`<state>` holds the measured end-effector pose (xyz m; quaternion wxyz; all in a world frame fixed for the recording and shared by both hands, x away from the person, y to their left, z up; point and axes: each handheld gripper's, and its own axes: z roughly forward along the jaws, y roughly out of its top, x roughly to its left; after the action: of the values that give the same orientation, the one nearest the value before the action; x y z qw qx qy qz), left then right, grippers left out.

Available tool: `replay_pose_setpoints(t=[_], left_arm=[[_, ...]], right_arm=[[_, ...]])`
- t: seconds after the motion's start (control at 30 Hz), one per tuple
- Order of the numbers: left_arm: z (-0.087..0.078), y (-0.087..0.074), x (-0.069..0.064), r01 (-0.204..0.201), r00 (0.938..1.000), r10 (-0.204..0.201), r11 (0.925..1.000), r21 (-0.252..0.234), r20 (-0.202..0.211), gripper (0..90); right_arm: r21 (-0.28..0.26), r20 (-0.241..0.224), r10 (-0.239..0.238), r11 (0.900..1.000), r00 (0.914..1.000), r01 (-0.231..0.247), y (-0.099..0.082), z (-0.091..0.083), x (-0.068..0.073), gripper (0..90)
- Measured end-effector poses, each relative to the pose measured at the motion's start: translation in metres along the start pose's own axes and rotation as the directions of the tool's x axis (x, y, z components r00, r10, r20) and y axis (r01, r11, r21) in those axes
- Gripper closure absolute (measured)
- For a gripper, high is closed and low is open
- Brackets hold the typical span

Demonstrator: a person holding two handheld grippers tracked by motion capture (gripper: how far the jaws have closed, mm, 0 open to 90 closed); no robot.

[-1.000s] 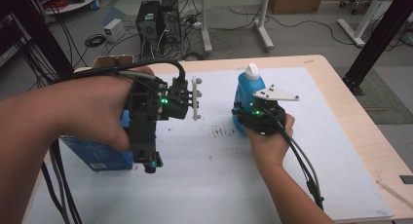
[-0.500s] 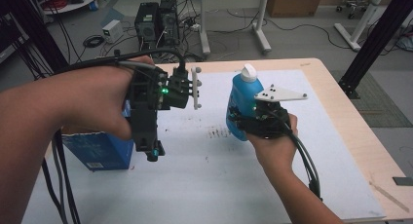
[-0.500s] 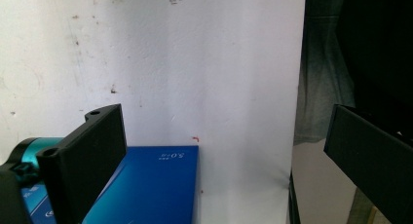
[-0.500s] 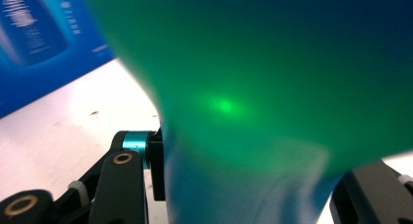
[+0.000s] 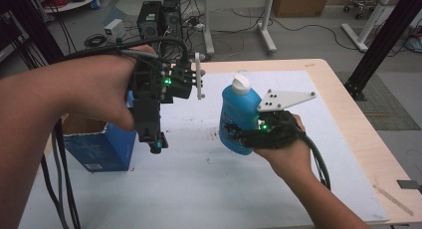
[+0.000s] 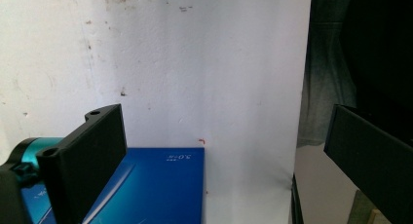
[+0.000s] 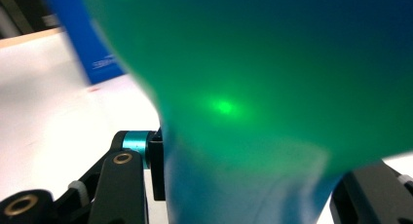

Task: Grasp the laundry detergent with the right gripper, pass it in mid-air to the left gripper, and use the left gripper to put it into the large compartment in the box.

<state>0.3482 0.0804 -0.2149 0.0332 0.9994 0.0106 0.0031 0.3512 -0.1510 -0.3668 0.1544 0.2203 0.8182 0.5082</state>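
Observation:
A blue bottle with a white cap hangs slightly tilted above the white table cover. My right gripper is shut on its lower body. In the right gripper view the bottle looms blurred and green-lit, and the right gripper has a jaw pressed on each side. My left gripper is held high at the left and points down over a blue box. In its own view the left gripper stands open, nothing between the jaws, with the box below.
The blue box top looks open, brown inside. The wooden table edge runs along the right. Beyond the far edge are computer cases, cables and stand legs on the floor. The box appears behind the bottle.
My right gripper has lifted the bottle off the cover and brought it a little leftward. The left gripper has drifted slightly upward, jaws still open.

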Motion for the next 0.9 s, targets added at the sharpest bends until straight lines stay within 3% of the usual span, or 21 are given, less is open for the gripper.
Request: replay_pose_setpoints(t=[0.03,0.07,0.17,0.2,0.27,0.3,0.37,0.43,0.53,0.73,0.8,0.83,0.87,0.9], left_arm=[[0.000,0.000,0.000,0.000,1.0000,0.000,1.0000,0.000,0.000,1.7],[-0.001,0.001,0.001,-0.007,1.0000,0.007,1.0000,0.003,0.001,1.7],[-0.002,0.004,0.001,-0.007,1.0000,0.007,1.0000,0.000,0.002,1.7],[-0.002,0.005,0.001,-0.010,1.0000,0.010,0.9999,0.002,0.002,1.7],[-0.003,0.007,0.001,-0.011,0.9999,0.011,0.9999,0.004,0.003,1.7],[-0.004,0.010,0.001,-0.015,0.9999,0.015,0.9999,0.006,0.002,1.7],[-0.004,0.011,0.001,-0.015,0.9999,0.015,0.9999,0.003,0.004,1.7],[-0.004,0.013,0.001,-0.017,0.9998,0.017,0.9998,0.004,0.006,1.7],[-0.005,0.017,0.000,-0.032,0.9995,0.032,0.9995,0.001,0.009,1.7],[-0.004,0.024,-0.002,-0.038,0.9991,0.038,0.9992,0.007,0.017,1.7],[-0.005,0.025,-0.003,-0.040,0.9991,0.039,0.9992,0.006,0.017,1.7],[-0.006,0.028,-0.003,-0.046,0.9988,0.046,0.9989,0.006,0.016,1.7],[-0.006,0.028,-0.003,-0.046,0.9988,0.046,0.9989,0.006,0.016,1.7],[-0.006,0.030,-0.004,-0.051,0.9986,0.051,0.9987,0.005,0.015,1.7]], right_arm=[[0.000,0.000,0.000,1.0000,1.0000,0.000,0.000,0.000,0.000,45.6],[0.005,-0.040,-0.029,0.9996,0.9988,0.029,0.001,0.000,0.003,45.6],[0.008,-0.073,-0.051,0.9986,0.9960,0.052,0.001,0.001,0.006,45.6],[0.010,-0.109,-0.068,0.9975,0.9917,0.070,0.001,0.002,0.008,45.6],[0.006,-0.125,-0.083,0.9965,0.9887,0.084,0.001,0.002,0.009,45.6],[-0.002,-0.165,-0.102,0.9947,0.9810,0.103,0.001,0.002,0.011,45.6],[-0.004,-0.182,-0.105,0.9943,0.9777,0.106,0.001,0.002,0.013,45.6],[-0.018,-0.236,-0.126,0.9920,0.9636,0.125,0.001,0.003,0.014,45.6],[-0.019,-0.282,-0.151,0.9883,0.9475,0.152,0.003,0.004,0.017,45.6],[-0.029,-0.351,-0.179,0.9831,0.9189,0.181,0.008,0.009,0.022,45.7],[-0.032,-0.357,-0.187,0.9817,0.9152,0.188,0.009,0.010,0.022,45.6],[-0.031,-0.380,-0.192,0.9804,0.9051,0.195,0.012,0.012,0.024,45.6],[-0.031,-0.380,-0.192,0.9804,0.9051,0.195,0.012,0.012,0.024,45.6],[-0.031,-0.396,-0.194,0.9797,0.8973,0.198,0.014,0.015,0.026,45.6]])
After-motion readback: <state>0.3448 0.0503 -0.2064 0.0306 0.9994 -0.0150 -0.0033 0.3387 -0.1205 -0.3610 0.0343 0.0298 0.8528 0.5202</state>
